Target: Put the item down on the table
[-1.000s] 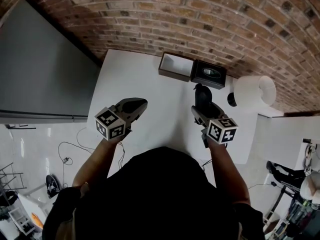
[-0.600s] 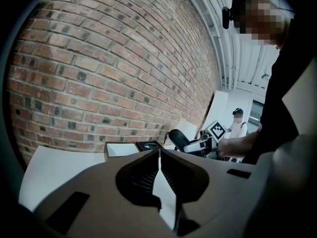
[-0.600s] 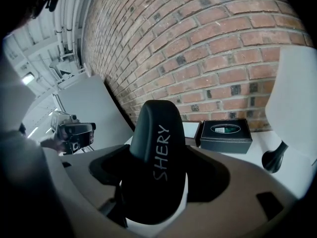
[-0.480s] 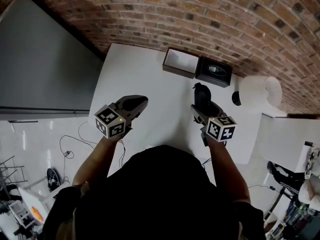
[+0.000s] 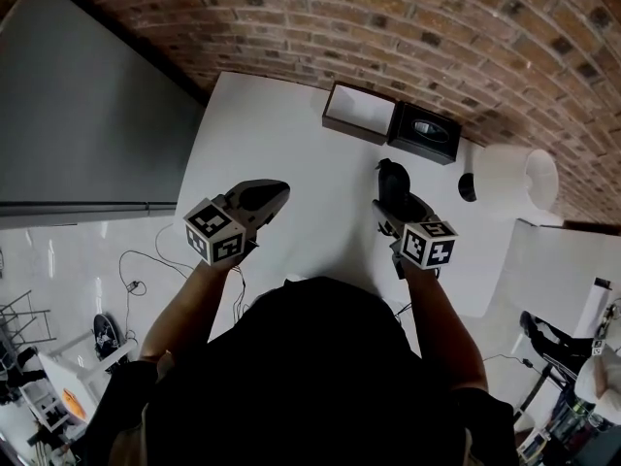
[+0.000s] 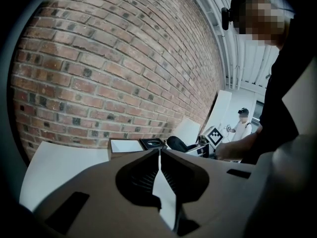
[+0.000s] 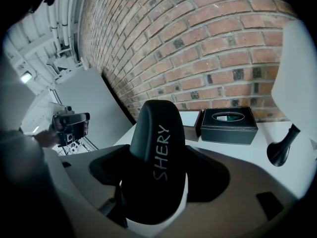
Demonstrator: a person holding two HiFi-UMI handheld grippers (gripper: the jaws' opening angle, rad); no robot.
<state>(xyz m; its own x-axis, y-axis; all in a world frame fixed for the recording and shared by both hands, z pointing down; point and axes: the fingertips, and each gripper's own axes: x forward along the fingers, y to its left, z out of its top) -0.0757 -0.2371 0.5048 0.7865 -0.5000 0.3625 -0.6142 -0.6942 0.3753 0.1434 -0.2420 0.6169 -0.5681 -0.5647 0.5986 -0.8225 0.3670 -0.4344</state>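
Black oblong case [image 7: 154, 157] — lettered "SHERY".

1. A white table [image 5: 291, 153] stands against a brick wall [image 5: 388, 27].
2. An open box [image 5: 357, 113] and a black box [image 5: 427, 132] sit side by side at its far edge.
3. A lamp [image 5: 469, 186] stands to their right.

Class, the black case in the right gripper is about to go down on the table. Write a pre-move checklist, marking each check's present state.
1. Grip on black case: ok, right gripper is shut on it.
2. Bare landing spot on table: ok.
3. Clearance from open box and black box: ok, both sit farther back.
4. Left gripper out of the way: ok, shut, empty, off to the side.
5. Case's height above the table: cannot tell.
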